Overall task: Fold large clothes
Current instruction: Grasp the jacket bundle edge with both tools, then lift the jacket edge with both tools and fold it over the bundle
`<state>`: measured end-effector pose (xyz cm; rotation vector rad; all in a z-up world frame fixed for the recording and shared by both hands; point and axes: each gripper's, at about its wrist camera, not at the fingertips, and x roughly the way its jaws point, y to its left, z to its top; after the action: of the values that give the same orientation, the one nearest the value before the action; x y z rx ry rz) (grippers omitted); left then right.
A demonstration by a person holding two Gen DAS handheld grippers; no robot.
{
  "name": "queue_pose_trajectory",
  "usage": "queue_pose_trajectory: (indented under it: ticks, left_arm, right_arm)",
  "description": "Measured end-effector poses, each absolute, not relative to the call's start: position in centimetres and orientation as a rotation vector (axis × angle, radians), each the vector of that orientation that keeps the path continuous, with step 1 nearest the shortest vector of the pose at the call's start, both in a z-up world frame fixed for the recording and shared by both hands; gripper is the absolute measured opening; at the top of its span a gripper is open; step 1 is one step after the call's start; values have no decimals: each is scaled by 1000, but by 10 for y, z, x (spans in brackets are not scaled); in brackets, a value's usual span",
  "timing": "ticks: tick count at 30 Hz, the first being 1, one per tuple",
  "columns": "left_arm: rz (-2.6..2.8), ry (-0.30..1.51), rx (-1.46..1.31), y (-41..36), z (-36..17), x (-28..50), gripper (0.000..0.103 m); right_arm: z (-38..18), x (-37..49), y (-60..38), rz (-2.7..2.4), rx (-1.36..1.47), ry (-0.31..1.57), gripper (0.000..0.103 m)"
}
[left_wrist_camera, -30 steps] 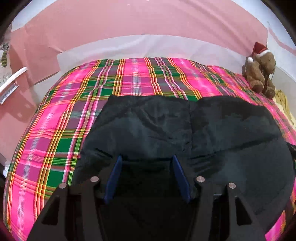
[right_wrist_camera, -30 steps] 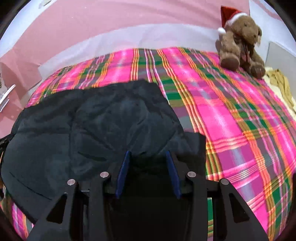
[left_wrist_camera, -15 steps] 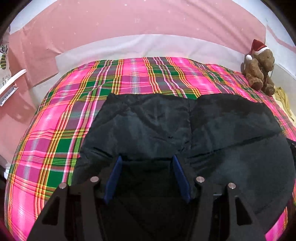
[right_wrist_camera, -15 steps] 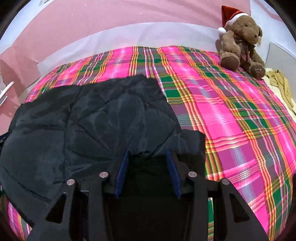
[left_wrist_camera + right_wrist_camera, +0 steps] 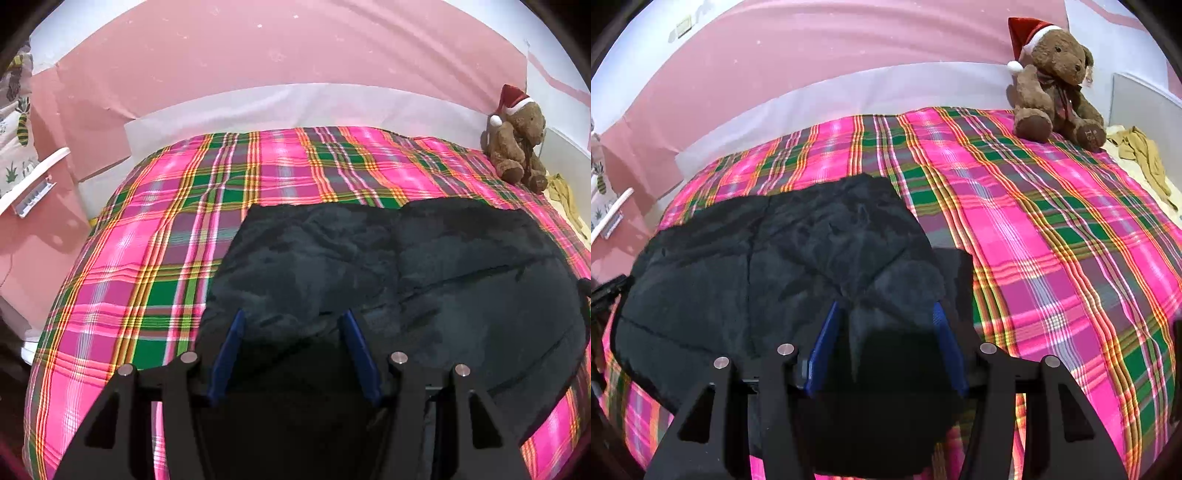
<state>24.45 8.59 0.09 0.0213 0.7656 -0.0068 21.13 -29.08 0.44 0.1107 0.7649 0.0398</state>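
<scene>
So I've got this big dark garment (image 5: 388, 266) spread on the bed's plaid blanket (image 5: 155, 258), and it's lying nearer my edge of the blanket than the far edge where the teddy bear (image 5: 1052, 77) sits in its Santa hat. My left claw (image 5: 293, 328) and right claw (image 5: 886, 321) are both at the near edge of the garment, each with its blue fingers (image 5: 231, 347) spread apart and a hump of dark fabric bunched up between them. Honestly can't tell if either claw is actually pinching the cloth or just sitting around it; the fingers look wide, not squeezed shut. The thing that matters for the next move: the garment stretches away from both claws toward the bear's end of the blanket, and its long axis looks like it runs side to side, from one claw across to the other. The left claw has the left part of the near edge, the right claw has the right part, so neither is really closer, they share it. The far edge is fairly straight and faces the bear's side. There's a flap sticking out beside the right claw toward the bear. My guess is the fold goes near edge up and over toward that far edge, both claws moving together so it stays square.
</scene>
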Motion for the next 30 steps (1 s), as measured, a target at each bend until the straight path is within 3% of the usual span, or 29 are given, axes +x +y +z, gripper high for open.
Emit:
queue_pose_trajectory:
  ticks: [4,12,21,27,30]
  left_arm:
    - [-5,795,3,92,-11,250,59]
    - [-47,768,-146,130,1,235,59]
    - [-153,864,-251,159,-30,256,60]
    - [-245,915,-324,171,-50,282,79]
    - [-287,924,-386,178,-61,281,82]
  right_arm:
    - [-14,218,-296,15,97,821,59]
    - [-4,209,-307,42,162,803,59]
    - [-28,216,-332,82,296,856,65]
    - [-46,244,-351,143,438,905,74]
    - [-58,249,-356,189,503,931,75]
